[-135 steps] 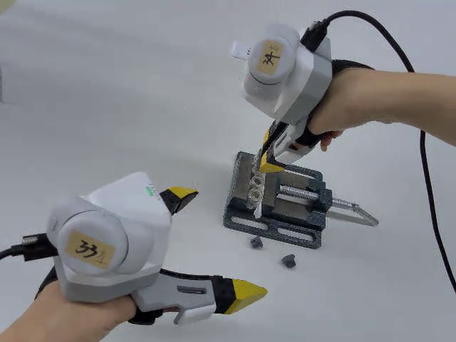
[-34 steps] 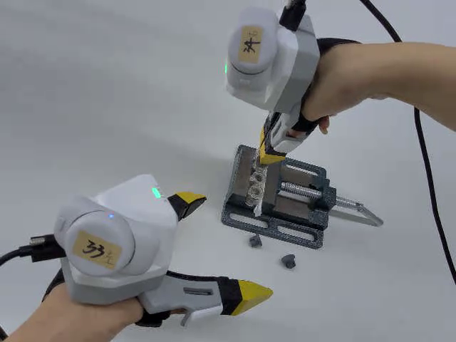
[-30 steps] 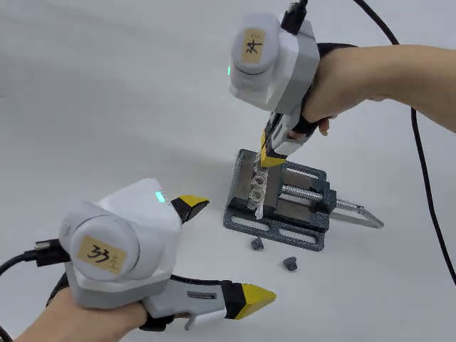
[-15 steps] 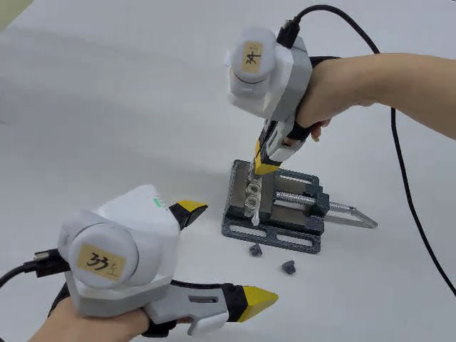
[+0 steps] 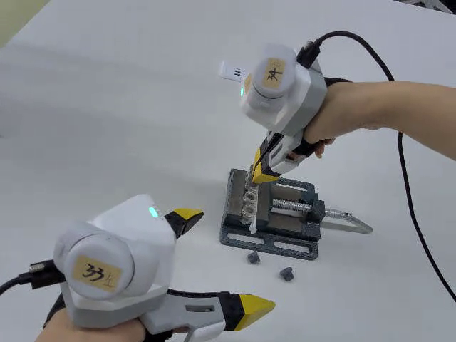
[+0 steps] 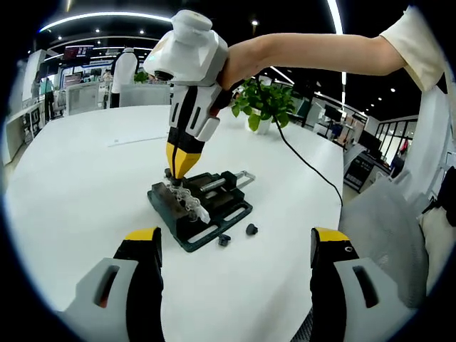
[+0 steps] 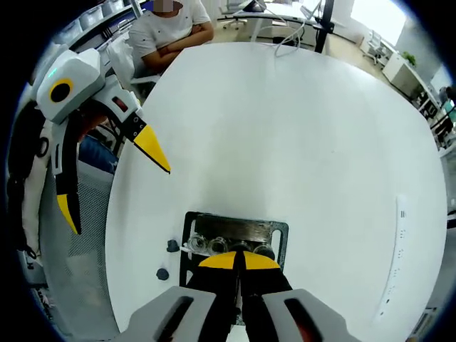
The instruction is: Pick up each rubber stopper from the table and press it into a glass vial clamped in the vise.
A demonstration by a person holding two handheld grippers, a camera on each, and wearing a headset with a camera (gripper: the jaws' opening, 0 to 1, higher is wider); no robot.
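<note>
A dark metal vise (image 5: 274, 226) holds a row of small glass vials (image 5: 249, 204). My right gripper (image 5: 257, 175) points down with its jaws shut, tips on the far end of that row. In the right gripper view the shut right gripper (image 7: 239, 261) covers part of the vials (image 7: 214, 246); nothing shows between the jaws. Two dark rubber stoppers (image 5: 254, 257) (image 5: 286, 273) lie on the table in front of the vise. My left gripper (image 5: 221, 262) is held low and near, open with nothing in it, well short of the vise (image 6: 203, 206).
The white table (image 5: 128, 107) stretches wide around the vise. The vise handle (image 5: 347, 224) sticks out to the right. A black cable (image 5: 417, 228) trails from the right gripper. A potted plant (image 6: 265, 103) stands at the far table edge, and a seated person (image 7: 174, 28) is beyond it.
The head camera has shifted, so the scene sits a little lower and left. The right gripper stays at the vials, leaning slightly more. The left gripper stays open.
</note>
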